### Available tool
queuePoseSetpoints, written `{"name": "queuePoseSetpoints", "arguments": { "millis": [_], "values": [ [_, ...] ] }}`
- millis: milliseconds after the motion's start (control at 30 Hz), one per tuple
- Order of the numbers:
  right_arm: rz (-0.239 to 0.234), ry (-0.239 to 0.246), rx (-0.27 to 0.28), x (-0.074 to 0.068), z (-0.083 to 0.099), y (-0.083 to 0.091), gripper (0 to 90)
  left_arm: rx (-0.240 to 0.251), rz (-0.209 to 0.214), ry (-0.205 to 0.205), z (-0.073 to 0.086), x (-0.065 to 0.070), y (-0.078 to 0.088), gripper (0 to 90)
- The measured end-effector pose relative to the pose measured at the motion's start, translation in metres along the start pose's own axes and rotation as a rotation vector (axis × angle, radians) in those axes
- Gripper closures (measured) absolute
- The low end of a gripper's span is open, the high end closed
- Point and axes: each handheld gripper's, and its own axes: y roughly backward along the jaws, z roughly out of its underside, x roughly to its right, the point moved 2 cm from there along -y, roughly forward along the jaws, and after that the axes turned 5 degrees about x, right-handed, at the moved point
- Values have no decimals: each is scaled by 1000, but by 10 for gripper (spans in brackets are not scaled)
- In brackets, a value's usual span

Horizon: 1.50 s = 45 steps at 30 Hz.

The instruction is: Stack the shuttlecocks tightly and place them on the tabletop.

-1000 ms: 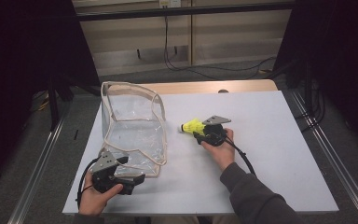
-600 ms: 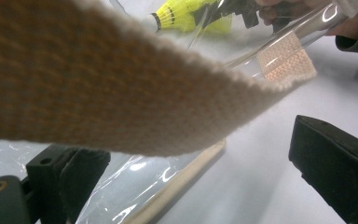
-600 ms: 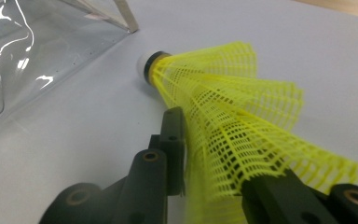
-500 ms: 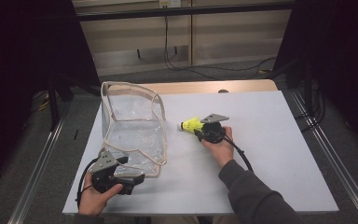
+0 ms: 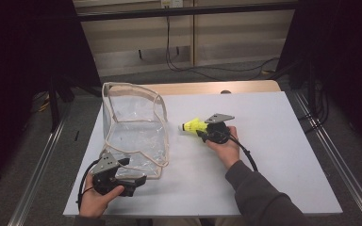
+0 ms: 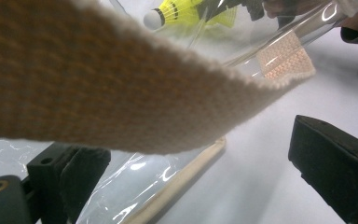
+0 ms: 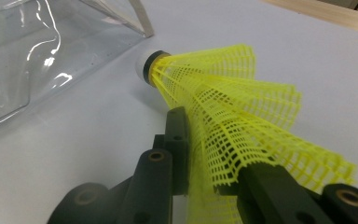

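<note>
Bag (image 5: 134, 127) of clear plastic with beige webbing trim sits on the desk (image 5: 283, 141), left of centre, mouth up; nothing visible inside it. Shuttlecock (image 5: 193, 125), yellow mesh skirt and white cork, is outside the bag, just right of it, cork pointing at the bag wall. Right gripper (image 5: 206, 132) has just closed; jaws pinch the skirt. Left gripper (image 5: 139, 181), at the bag's near corner: jaws spread, webbing strap (image 6: 121, 93) hanging between them.
</note>
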Motion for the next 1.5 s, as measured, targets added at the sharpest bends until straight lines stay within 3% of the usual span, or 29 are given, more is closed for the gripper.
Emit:
{"name": "queuePoseSetpoints", "arguments": {
  "millis": [433,1167,1500],
  "values": [
    [-72,22,13,-6,-13,24,794,-1,0,1,0,0,0,54],
    [-117,38,19,0,-41,63,795,-1,0,6,-1,-1,-2,52],
    [-145,56,21,-4,-53,78,794,-2,-5,8,-1,-1,-3,51]
  ]
}}
